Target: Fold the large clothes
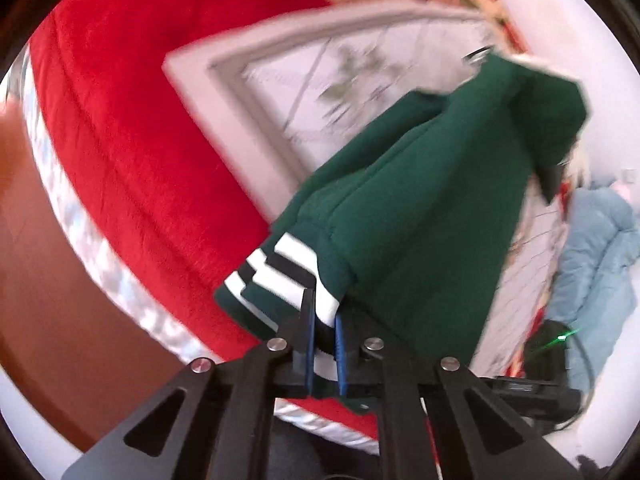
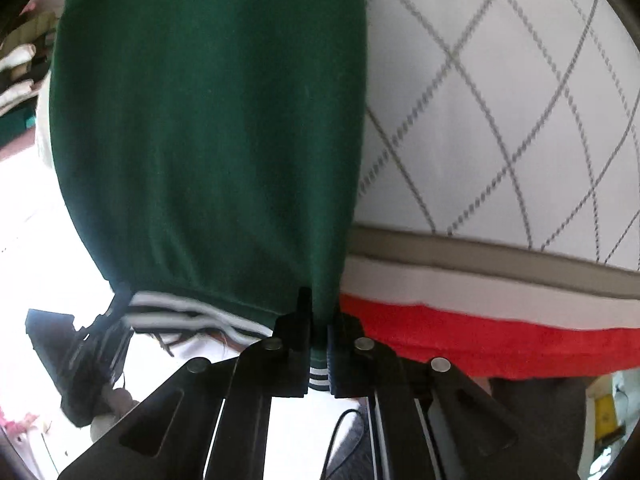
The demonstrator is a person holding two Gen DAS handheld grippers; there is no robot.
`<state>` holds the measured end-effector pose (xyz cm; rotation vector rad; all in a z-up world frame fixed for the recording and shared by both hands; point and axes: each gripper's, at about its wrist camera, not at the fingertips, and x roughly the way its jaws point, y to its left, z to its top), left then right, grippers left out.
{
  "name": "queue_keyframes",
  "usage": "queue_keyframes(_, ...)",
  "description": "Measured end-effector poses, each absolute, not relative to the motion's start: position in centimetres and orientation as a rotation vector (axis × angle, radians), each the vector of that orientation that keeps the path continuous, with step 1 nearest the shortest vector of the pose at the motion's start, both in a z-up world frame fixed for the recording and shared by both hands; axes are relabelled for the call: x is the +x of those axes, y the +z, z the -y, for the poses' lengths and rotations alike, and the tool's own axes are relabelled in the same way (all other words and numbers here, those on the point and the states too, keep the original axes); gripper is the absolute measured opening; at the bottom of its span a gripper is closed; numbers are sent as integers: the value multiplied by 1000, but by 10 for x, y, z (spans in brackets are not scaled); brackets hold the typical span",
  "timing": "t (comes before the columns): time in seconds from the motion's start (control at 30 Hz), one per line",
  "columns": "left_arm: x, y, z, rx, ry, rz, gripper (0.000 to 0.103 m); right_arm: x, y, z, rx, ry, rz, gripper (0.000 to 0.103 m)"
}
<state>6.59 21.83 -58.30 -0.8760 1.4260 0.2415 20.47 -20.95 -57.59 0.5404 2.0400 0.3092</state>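
left wrist view: the left hand-held gripper (image 1: 323,320) is clamped narrow on the white-and-black striped ribbed hem (image 1: 280,272) of the dark green knit garment (image 1: 420,208), which hangs lifted over the white diamond-quilted mattress (image 1: 360,92) and red plush blanket (image 1: 132,132).

right wrist view: the right hand-held gripper (image 2: 319,316) pinches the same hem, the green cloth stretching far from it. likely mid-fold; next, carry both corners across evenly and lay them down flat.
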Motion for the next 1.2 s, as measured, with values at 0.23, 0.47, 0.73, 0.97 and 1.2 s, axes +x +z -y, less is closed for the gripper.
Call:
queue_keyframes(0.23, 69, -602, -222, -870, 243, -1509, 21, 213, -609, 185, 459, 393, -2173, 25)
queue_keyframes(0.47, 86, -543, -205, -583, 289, -1398, 76, 301, -583, 255, 583, 366, -1854, 69)
queue_keyframes(0.73, 138, -578, -175, -465, 351, -1385, 88, 419, -642, 300, 965, 443, -1552, 69)
queue_keyframes(0.97, 147, -613, -188, -496, 396, -1422, 89, 428, -663, 273, 1137, 438, -1455, 22)
queue_keyframes(1.2, 150, -610, -175, -408, 371, -1465, 89, 298, -604, 368, 1257, 164, -1415, 18)
